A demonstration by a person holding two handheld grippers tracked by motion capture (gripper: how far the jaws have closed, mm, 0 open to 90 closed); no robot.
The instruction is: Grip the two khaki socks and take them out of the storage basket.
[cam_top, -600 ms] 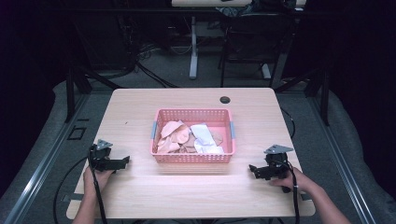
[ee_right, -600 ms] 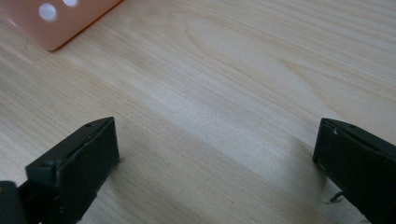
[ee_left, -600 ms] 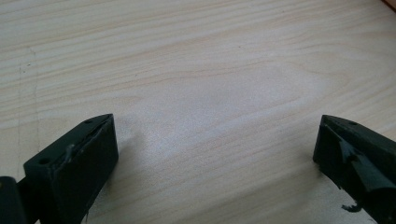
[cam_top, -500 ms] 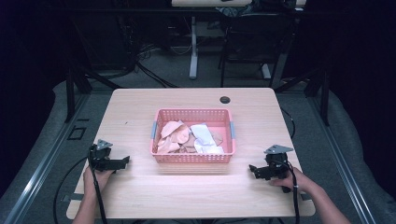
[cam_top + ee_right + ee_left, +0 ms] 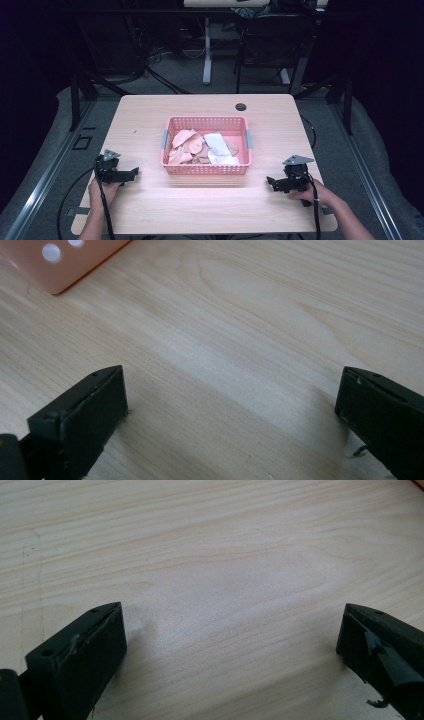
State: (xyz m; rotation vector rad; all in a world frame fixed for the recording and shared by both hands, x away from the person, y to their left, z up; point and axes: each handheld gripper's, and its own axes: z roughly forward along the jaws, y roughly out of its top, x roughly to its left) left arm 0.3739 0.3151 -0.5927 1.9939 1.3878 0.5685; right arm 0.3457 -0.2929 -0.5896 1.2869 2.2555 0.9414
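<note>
Perforated pink plastic basket point(image 5: 207, 169) of crumpled cloths point(image 5: 186, 145), pale woodgrain table point(image 5: 200, 205), left tool point(image 5: 131, 174) and right tool point(image 5: 270, 182) wide open, empty

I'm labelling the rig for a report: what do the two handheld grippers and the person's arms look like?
Both the left gripper and the right gripper are black, each with two blocky jaws, scuffed at the edges, a grey three-cornered plate on top and a black cable trailing toward the person. The forearms are bare, with no sleeves in sight.

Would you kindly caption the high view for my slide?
Two open grippers, left gripper and right gripper, flank a pink basket of cloths.
</note>
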